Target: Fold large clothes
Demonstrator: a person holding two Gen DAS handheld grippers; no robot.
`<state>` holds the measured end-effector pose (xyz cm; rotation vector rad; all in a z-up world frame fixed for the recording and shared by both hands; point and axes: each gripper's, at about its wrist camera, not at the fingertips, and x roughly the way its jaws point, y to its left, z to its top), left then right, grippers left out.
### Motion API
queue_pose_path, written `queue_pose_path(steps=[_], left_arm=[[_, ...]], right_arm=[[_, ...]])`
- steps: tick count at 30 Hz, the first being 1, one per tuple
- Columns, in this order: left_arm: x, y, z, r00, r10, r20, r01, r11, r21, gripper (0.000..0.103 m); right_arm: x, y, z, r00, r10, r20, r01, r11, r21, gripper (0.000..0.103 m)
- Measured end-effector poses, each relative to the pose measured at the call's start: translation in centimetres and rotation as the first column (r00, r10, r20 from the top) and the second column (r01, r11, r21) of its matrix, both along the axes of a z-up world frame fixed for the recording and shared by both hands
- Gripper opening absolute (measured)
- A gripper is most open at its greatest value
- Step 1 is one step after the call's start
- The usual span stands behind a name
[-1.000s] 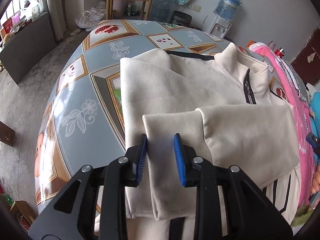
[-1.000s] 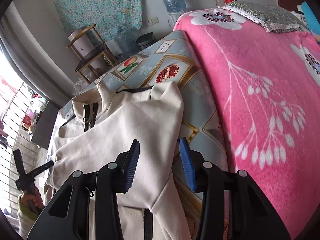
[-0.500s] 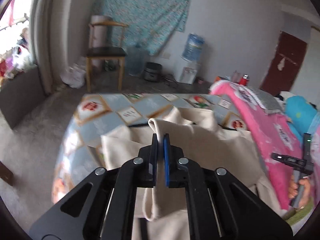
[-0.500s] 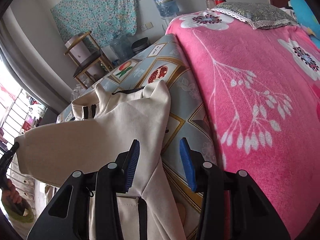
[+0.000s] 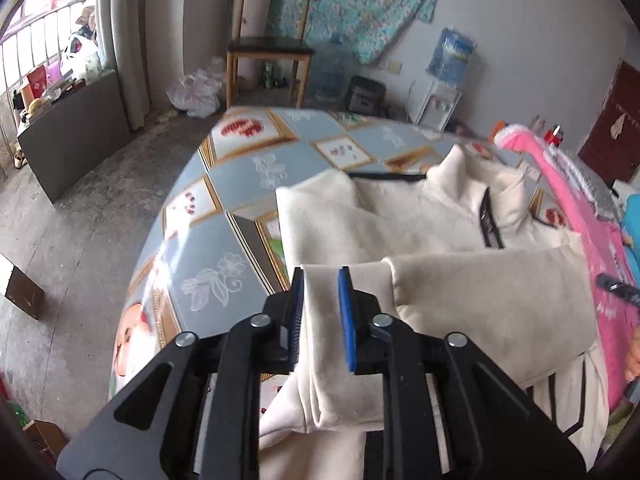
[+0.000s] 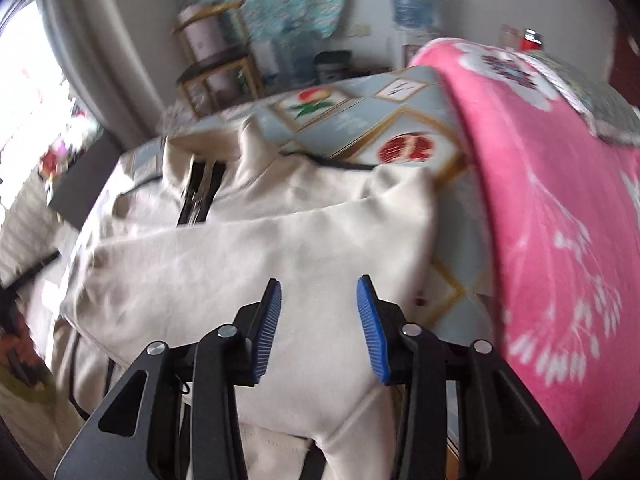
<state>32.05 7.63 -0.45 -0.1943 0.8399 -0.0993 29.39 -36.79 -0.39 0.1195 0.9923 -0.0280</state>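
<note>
A cream zip jacket (image 5: 360,220) lies spread on the patterned table (image 5: 248,168), collar (image 5: 456,172) at the far side. One sleeve (image 5: 492,312) is folded across the body, and its cuff (image 5: 344,400) sits between the blue pads of my left gripper (image 5: 321,276). Those jaws are opening and no pad presses the cloth. In the right wrist view my right gripper (image 6: 319,284) hovers over the same jacket (image 6: 280,248) near its right shoulder. Its jaws are closing, with a wide gap and nothing pinched.
A pink flowered blanket (image 6: 560,200) covers the right side of the table. Beyond the table stand a wooden chair (image 5: 268,44), a water dispenser (image 5: 444,92) and a dark cabinet (image 5: 76,136) by the window. Bare floor lies to the left.
Half a second ago my left gripper was shut on the cuff and held it up. Now the sleeve lies across the jacket and the pads have parted. My right gripper has swung over the jacket.
</note>
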Motion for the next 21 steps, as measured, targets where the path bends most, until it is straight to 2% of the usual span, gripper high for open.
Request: queue_pose_path(steps=[2,4,6,7,8,9,13,18,21], left_arm=[[-1.1,0.0,0.8,0.999,-0.028,0.033,0.029,1.0,-0.009,0.019],[-1.5,-0.7,0.9,0.997,-0.078,0.023,0.078,0.997,0.002,0.019],[-1.2,-1.7,-0.5,0.99,-0.134,-0.05,0.136,0.99,0.033,0.019],[-0.8,-2.0,-1.3,0.985,-0.142,-0.094,0.147,0.988,0.052,0.019],[-0.4,-2.2,-2.7,0.98,-0.136,-0.147,0.148,0.986,0.074,0.019],[-0.2,-2.2,-3.6,0.976,-0.136,-0.168,0.149,0.986,0.07,0.019],[-0.5,-1.8,-3.2,0.982,-0.128,-0.14,0.135,0.99,0.041,0.019],[-1.4,-2.8,-1.7,0.977,-0.188,-0.097,0.191,0.981,0.031,0.02],[-1.3,-3.6,-3.0,0.968,-0.186,-0.168,0.199,0.978,0.06,0.027]], right_arm=[[1.0,1.2,-1.7,0.998,0.043,-0.052,-0.046,0.997,-0.069,0.037],[1.7,0.8,-3.4,0.995,0.029,-0.095,-0.042,0.989,-0.138,0.037],[1.7,-0.7,-3.8,0.996,0.017,-0.093,-0.023,0.997,-0.071,0.032],[1.6,-1.6,-3.6,0.996,-0.001,-0.088,-0.002,0.999,-0.034,0.024],[1.2,-2.6,-3.3,0.996,-0.032,-0.077,0.031,0.999,-0.014,0.021],[0.8,-3.3,-2.9,0.995,-0.069,-0.073,0.067,0.997,-0.029,0.021],[-0.9,-4.4,-1.4,0.987,-0.145,-0.067,0.14,0.987,-0.084,0.022],[-2.7,-1.0,0.9,1.0,-0.003,-0.001,0.003,1.0,-0.016,0.026],[-3.4,2.5,-0.6,0.995,0.091,-0.041,-0.094,0.993,-0.071,0.037]])
